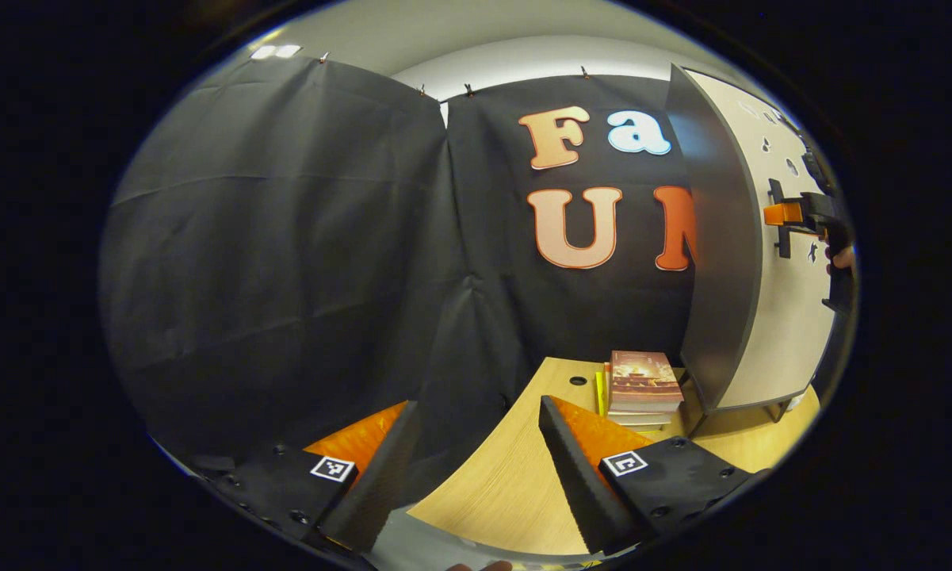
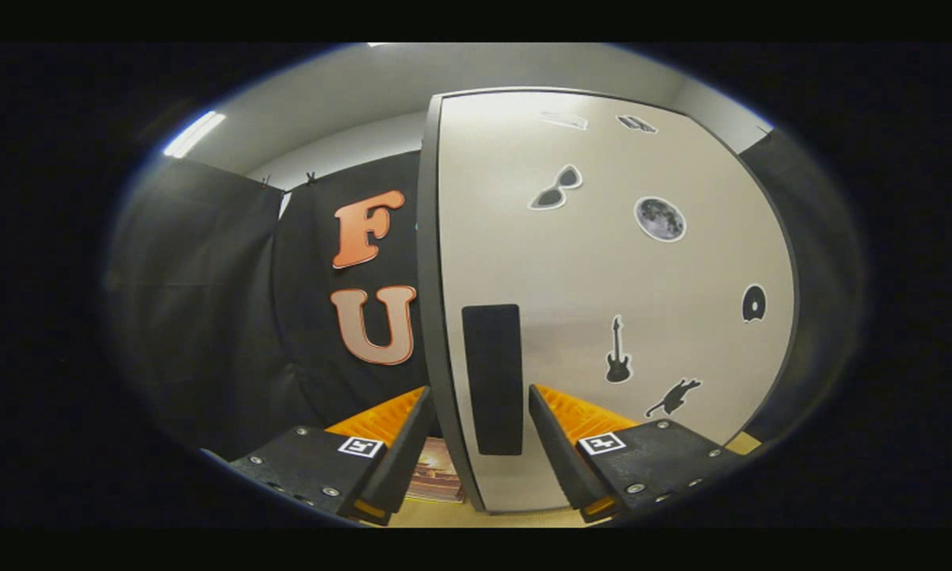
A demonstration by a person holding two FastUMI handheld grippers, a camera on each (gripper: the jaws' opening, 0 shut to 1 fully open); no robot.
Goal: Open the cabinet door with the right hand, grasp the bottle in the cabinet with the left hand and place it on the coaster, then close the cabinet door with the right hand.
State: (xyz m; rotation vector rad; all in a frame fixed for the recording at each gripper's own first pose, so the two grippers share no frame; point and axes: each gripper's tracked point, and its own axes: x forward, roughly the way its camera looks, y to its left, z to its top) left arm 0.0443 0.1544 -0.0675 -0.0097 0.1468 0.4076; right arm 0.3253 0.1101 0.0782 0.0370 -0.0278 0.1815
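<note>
The cabinet (image 1: 717,238) stands on the wooden table's right side, its dark side panel facing me in the left gripper view. Its pale door (image 2: 602,277) carries small stickers and a black vertical handle (image 2: 491,379). My right gripper (image 2: 479,392) is open, with the handle and the door's left edge between its fingers and a gap on both sides. In the left gripper view that right gripper (image 1: 793,214) sits against the door front, held by a hand. My left gripper (image 1: 479,403) hangs open over the table's left end with nothing between its fingers.
A stack of books (image 1: 644,385) lies on the table (image 1: 507,484) just left of the cabinet's foot. The black cloth wall closes off the back and left. A small round hole (image 1: 577,381) marks the tabletop near the wall.
</note>
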